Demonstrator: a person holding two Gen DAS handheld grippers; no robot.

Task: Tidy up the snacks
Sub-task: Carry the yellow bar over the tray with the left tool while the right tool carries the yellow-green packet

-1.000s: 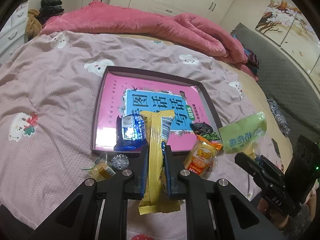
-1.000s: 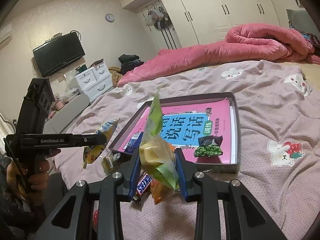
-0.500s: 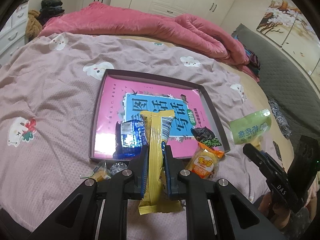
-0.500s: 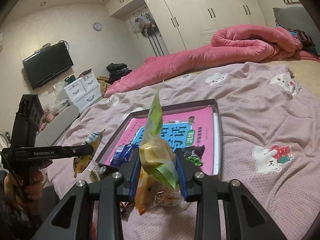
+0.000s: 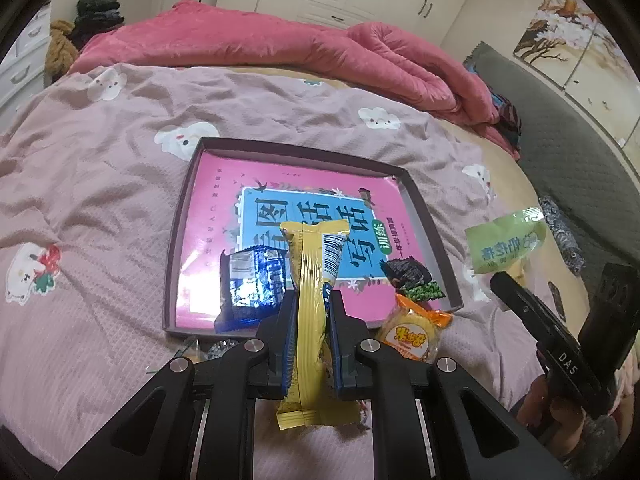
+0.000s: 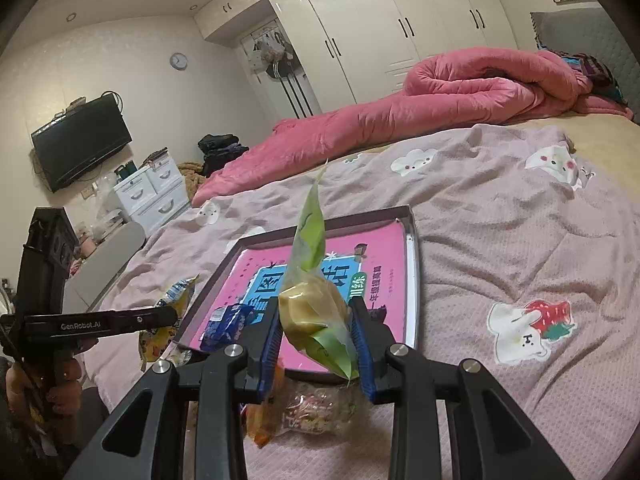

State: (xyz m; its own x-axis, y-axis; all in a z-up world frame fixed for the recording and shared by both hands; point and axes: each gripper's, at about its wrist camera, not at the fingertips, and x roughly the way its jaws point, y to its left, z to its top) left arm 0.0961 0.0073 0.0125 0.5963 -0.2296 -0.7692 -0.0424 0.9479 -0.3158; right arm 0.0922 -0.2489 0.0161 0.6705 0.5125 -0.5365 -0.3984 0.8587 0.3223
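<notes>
My left gripper (image 5: 313, 300) is shut on a long yellow snack packet (image 5: 314, 264), held upright over the near edge of the dark tray (image 5: 420, 216). A pink book lines the tray. On it lie a blue packet (image 5: 252, 284) at the near left and a dark packet of green peas (image 5: 412, 280) at the near right. An orange cake packet (image 5: 412, 334) lies on the bed just outside the tray. My right gripper (image 6: 316, 320) is shut on a green and clear packet (image 6: 312, 312) with a yellow cake in it, raised over the tray's near edge (image 6: 412, 272).
The tray sits on a mauve bedspread (image 5: 100, 200) with cartoon prints. A pink quilt (image 5: 280, 52) is heaped at the far side. Small wrapped sweets (image 5: 216, 350) lie by the tray's near left corner. A white drawer unit (image 6: 148, 192) and a television (image 6: 80, 152) stand beyond the bed.
The right gripper has shifted a little up and to the right with the green packet and rolled slightly. The left gripper has stayed nearly still with the yellow packet.
</notes>
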